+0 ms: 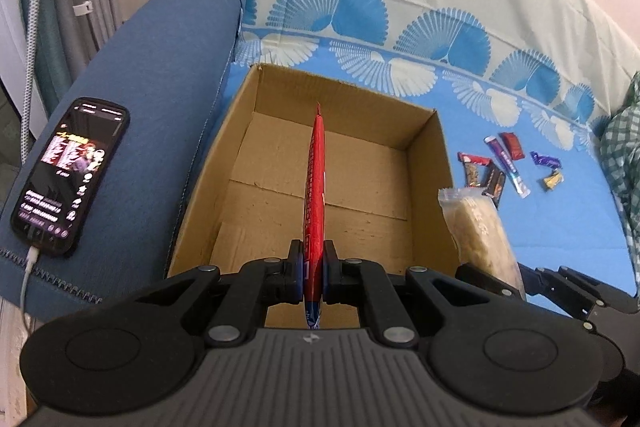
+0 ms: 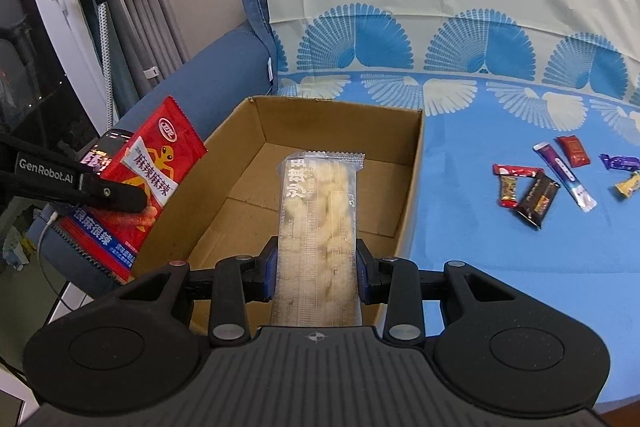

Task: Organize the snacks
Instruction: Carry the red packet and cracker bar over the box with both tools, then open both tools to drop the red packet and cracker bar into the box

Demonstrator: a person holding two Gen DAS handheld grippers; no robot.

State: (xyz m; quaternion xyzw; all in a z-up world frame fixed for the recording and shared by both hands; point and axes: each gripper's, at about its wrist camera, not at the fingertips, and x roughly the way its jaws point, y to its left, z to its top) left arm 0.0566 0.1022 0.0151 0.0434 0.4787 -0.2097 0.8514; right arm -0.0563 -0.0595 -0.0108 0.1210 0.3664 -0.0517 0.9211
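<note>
My left gripper (image 1: 313, 277) clamps a red snack packet (image 1: 316, 187) edge-on over the cardboard box (image 1: 240, 131) at frame centre; only the right-wrist view shows its printed face, at left. My right gripper (image 2: 316, 273) pinches a clear biscuit pack (image 2: 320, 211) above the box. Small candies (image 2: 560, 175) lie at right.

**Materials and finishes**

Cardboard box (image 1: 240, 131): brown corrugated paper, matt, floor scuffed and rough. Red snack packet (image 2: 154, 163): glossy printed foil-like film. Clear pastry packet (image 2: 320, 211): shiny transparent plastic, crimped ends. Small candies (image 2: 536, 183): glossy wrappers. Left gripper (image 1: 312, 275) and right gripper (image 2: 316, 267): matt black plastic, ribbed grey body, dull metal pivot pins, blue pads (image 2: 269, 271). Sheet (image 2: 500, 227): smooth blue printed cloth, creased. Sofa arm (image 1: 152, 75): matt blue woven fabric, stitched seams. Phone (image 1: 72, 175): glossy glass screen.
</note>
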